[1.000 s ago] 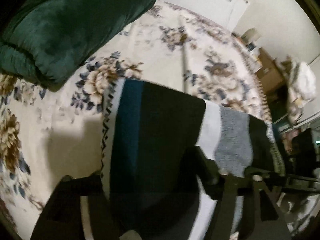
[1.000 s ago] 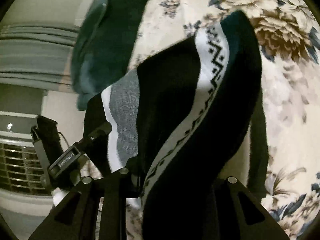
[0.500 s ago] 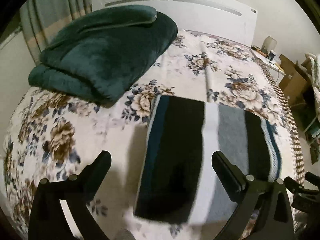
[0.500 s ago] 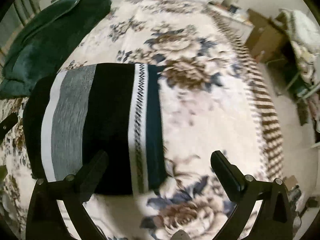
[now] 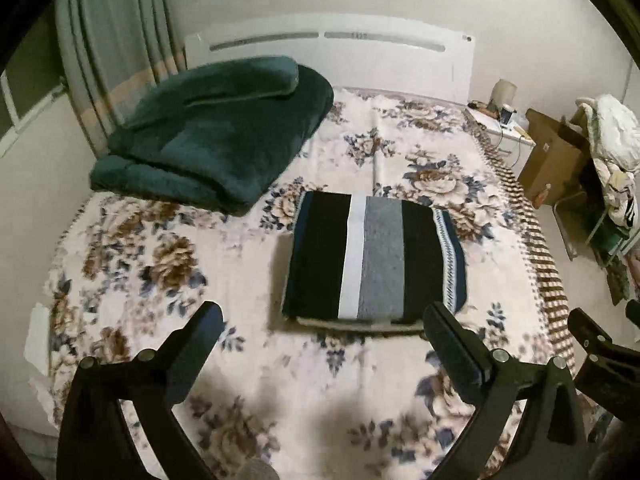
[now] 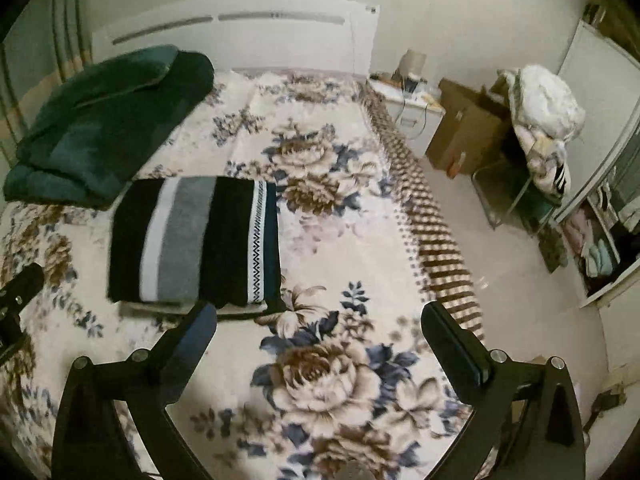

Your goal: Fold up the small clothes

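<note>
A striped sweater (image 5: 372,260) in black, white, grey and navy lies folded into a neat rectangle on the floral bedspread (image 5: 168,264). In the right wrist view the same sweater (image 6: 192,240) sits left of centre. My left gripper (image 5: 320,320) hangs above and in front of the sweater's near edge, jaws wide open, nothing between them. My right gripper (image 6: 318,316) is also open and empty, hovering over the bedspread (image 6: 340,368) to the right of the sweater. Part of the right gripper (image 5: 600,352) shows at the left view's right edge.
A folded dark green blanket (image 5: 212,136) lies at the bed's far left by the white headboard (image 5: 328,52). Right of the bed stand a nightstand (image 6: 404,108), a cardboard box (image 6: 464,128) and a chair heaped with clothes (image 6: 544,120). An open wardrobe (image 6: 600,232) is at far right.
Both grippers let go of the sweater and opened wide. They pulled up and back from it, and it now lies flat and folded on the bed.
</note>
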